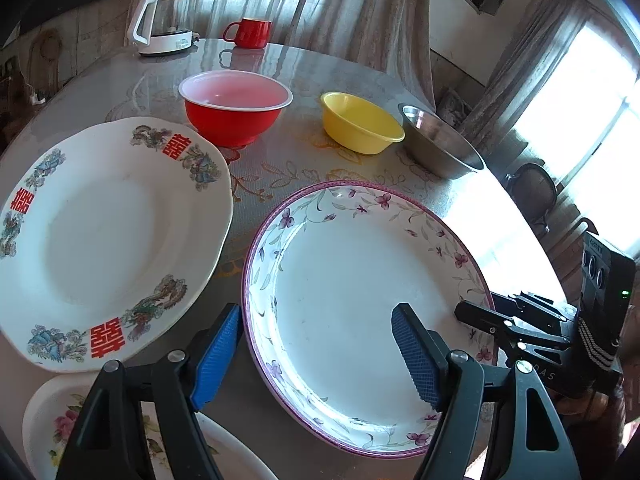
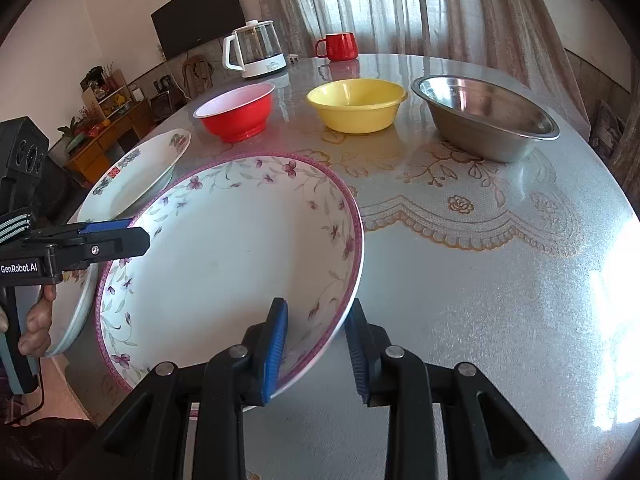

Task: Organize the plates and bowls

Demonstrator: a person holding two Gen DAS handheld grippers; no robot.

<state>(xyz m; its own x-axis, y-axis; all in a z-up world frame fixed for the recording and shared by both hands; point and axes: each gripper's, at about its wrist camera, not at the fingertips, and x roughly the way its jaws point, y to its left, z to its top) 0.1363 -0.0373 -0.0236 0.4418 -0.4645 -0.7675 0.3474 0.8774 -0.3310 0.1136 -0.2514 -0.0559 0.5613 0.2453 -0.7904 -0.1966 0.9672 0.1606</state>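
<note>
A white plate with a purple rim and flower sprigs point(image 1: 352, 264) point(image 2: 224, 248) sits tilted at the near side of the round table. My right gripper point(image 2: 316, 352) is shut on its right rim, one blue pad inside the plate and one under the edge; it also shows at the plate's right edge as the right gripper point(image 1: 480, 320). My left gripper point(image 1: 316, 356) is open and straddles the plate's left rim, pads apart from it. Beside it lies a white plate with red characters point(image 1: 104, 232). A red bowl point(image 1: 236, 108), a yellow bowl point(image 1: 360, 120) and a steel bowl point(image 1: 440, 140) stand behind.
A small flowered plate point(image 1: 52, 420) lies at the near left, under my left gripper. A glass kettle point(image 1: 164, 20) and a red mug point(image 1: 250, 32) stand at the table's far edge by the curtains. The lace-patterned table top point(image 2: 480, 280) spreads to the right.
</note>
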